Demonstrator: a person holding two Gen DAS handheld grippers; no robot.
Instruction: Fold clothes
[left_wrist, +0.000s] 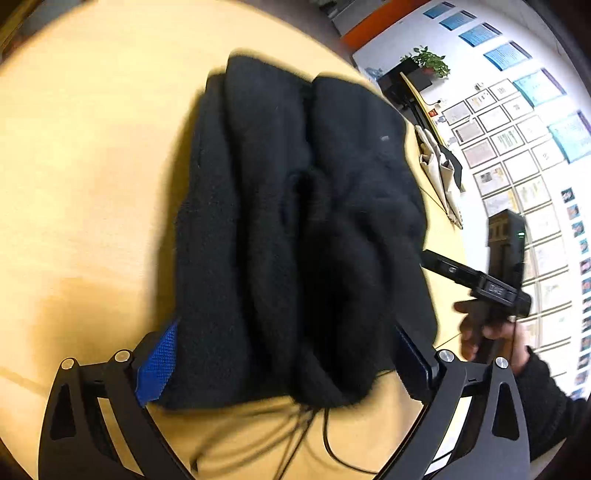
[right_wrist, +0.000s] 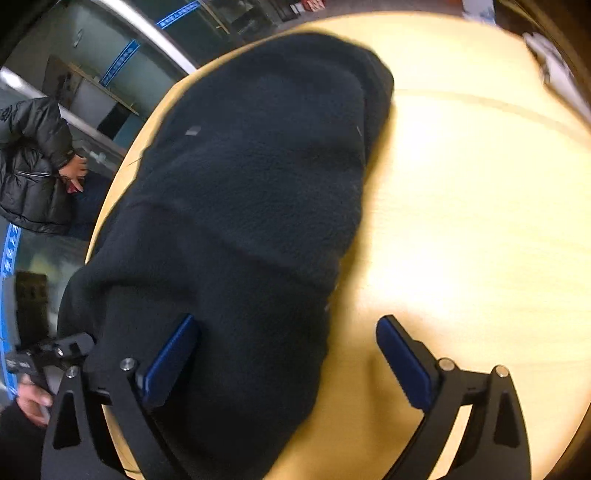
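A light wooden table (left_wrist: 92, 155) is being lit brightly from above. At its far right edge, a beige cloth bag (left_wrist: 441, 173) is being kept beside a dark stand. Thin black cables (left_wrist: 314, 432) are being trailed over the near edge. Beyond the table, a white wall is being covered by rows of framed papers (left_wrist: 509, 140), and a potted plant (left_wrist: 430, 61) is being displayed. A black puffer jacket (right_wrist: 31, 162) is being worn by a bystander.

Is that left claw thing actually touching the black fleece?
Touching. The left wrist view shows the left gripper with both blue pads against the black fleece bunched between them.
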